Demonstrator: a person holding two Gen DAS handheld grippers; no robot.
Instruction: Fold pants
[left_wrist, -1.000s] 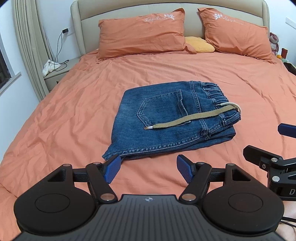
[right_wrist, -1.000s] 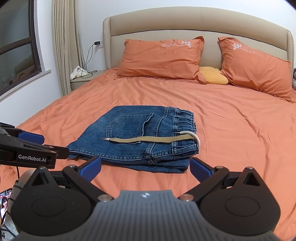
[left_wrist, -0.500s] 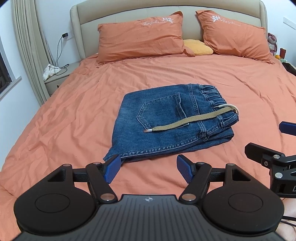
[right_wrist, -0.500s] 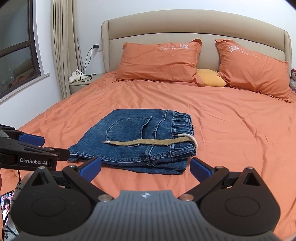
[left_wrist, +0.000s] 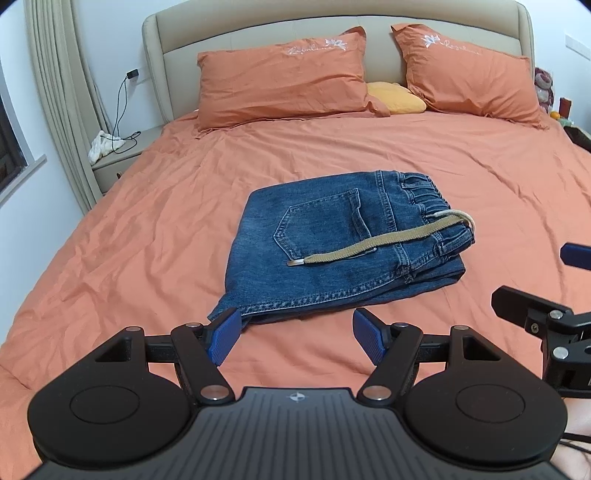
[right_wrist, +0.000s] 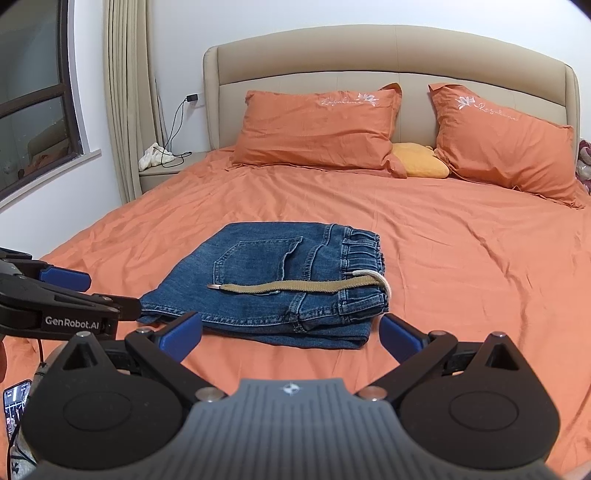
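Blue denim pants (left_wrist: 332, 251) lie folded in a compact stack on the orange bed, back pocket up, waistband to the right; they also show in the right wrist view (right_wrist: 280, 284). A tan drawstring (left_wrist: 380, 243) lies across the top. My left gripper (left_wrist: 295, 334) is open and empty, held just in front of the pants' near edge. My right gripper (right_wrist: 291, 334) is open and empty, also just short of the near edge. Neither touches the pants.
The orange bedsheet (left_wrist: 147, 229) covers the bed. Two orange pillows (left_wrist: 280, 81) and a yellow cushion (left_wrist: 395, 101) lean on the beige headboard. A nightstand (left_wrist: 118, 162) with a white cloth and cable stands at the left. A phone (right_wrist: 14, 406) shows at lower left.
Both grippers have drawn back and up a little from the pants, which look smaller and farther. The pants have not moved. Both grippers stay open.
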